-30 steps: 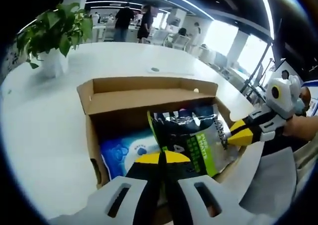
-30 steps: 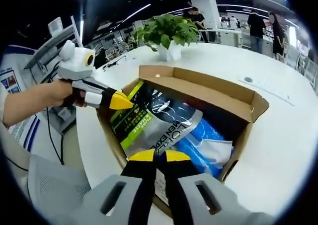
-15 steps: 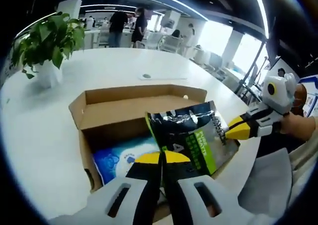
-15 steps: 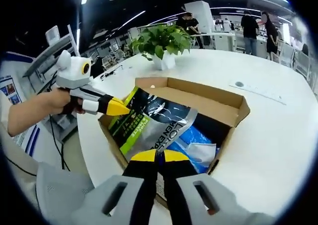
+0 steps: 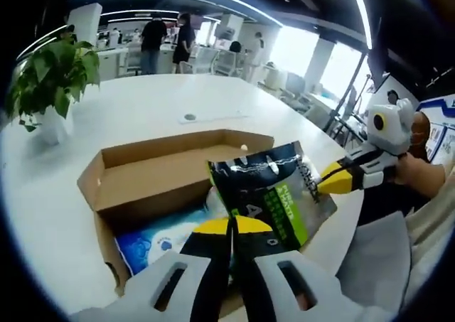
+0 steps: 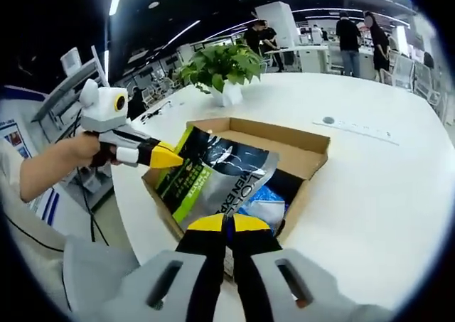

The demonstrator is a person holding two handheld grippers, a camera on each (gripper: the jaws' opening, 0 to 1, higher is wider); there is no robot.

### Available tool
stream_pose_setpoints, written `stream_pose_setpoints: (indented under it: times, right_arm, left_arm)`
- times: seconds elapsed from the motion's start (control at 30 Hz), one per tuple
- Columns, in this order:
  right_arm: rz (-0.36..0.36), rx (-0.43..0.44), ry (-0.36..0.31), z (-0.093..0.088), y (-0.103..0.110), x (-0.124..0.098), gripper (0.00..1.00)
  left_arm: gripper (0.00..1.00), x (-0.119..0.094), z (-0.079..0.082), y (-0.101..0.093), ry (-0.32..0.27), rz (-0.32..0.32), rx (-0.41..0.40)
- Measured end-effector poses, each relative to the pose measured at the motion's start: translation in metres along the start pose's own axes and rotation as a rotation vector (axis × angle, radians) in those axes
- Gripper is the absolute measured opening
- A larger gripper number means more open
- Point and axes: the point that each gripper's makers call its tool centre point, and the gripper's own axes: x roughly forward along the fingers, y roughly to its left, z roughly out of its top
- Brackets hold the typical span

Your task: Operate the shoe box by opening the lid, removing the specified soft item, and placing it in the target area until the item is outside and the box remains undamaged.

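Observation:
A dark soft pouch [image 5: 266,187] with a green stripe and white lettering hangs tilted over the open cardboard shoe box [image 5: 142,173], its lower end still over the box's near corner. My left gripper [image 5: 231,226] is shut on the pouch's near edge. My right gripper [image 5: 323,183] comes in from the right, shut on the pouch's side edge. In the right gripper view the pouch [image 6: 213,173] sits above the box [image 6: 291,133], with my right gripper [image 6: 227,224] shut on it and my left gripper [image 6: 174,156] pinching its left edge.
A blue and white pack [image 5: 153,240] lies inside the box, also visible as the blue pack [image 6: 259,201]. The box stands on a wide white table [image 5: 128,109] with a potted plant [image 5: 50,73] and a small round disc [image 5: 189,116]. People stand far back.
Both grippers have risen with the pouch, so it stands higher above the box. The box looks smaller and lower in both views.

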Motion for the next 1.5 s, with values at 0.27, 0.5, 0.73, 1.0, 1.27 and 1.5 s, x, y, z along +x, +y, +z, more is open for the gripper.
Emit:
stream_pose_setpoints:
  times: [0.27, 0.5, 0.73, 1.0, 1.27, 1.5]
  right_arm:
    - [-0.004, 0.027, -0.004, 0.000, -0.012, -0.015, 0.00]
    - [-0.015, 0.074, -0.013, 0.001, -0.026, -0.027, 0.00]
    - [-0.035, 0.087, -0.009, 0.001, -0.039, -0.039, 0.00]
    - [-0.061, 0.113, 0.002, 0.002, -0.056, -0.051, 0.00]
    - [-0.079, 0.138, 0.012, 0.001, -0.071, -0.061, 0.00]
    - [-0.093, 0.155, 0.021, 0.000, -0.084, -0.069, 0.00]
  left_arm:
    - [0.00, 0.009, 0.009, -0.016, -0.001, -0.020, 0.013]
    - [0.00, 0.018, 0.017, -0.029, -0.006, -0.041, 0.018]
    - [0.00, 0.028, 0.026, -0.042, -0.001, -0.062, 0.033]
    - [0.00, 0.039, 0.036, -0.057, -0.003, -0.082, 0.058]
    - [0.00, 0.052, 0.045, -0.069, 0.011, -0.097, 0.091]
    - [0.00, 0.063, 0.052, -0.079, 0.019, -0.107, 0.118]
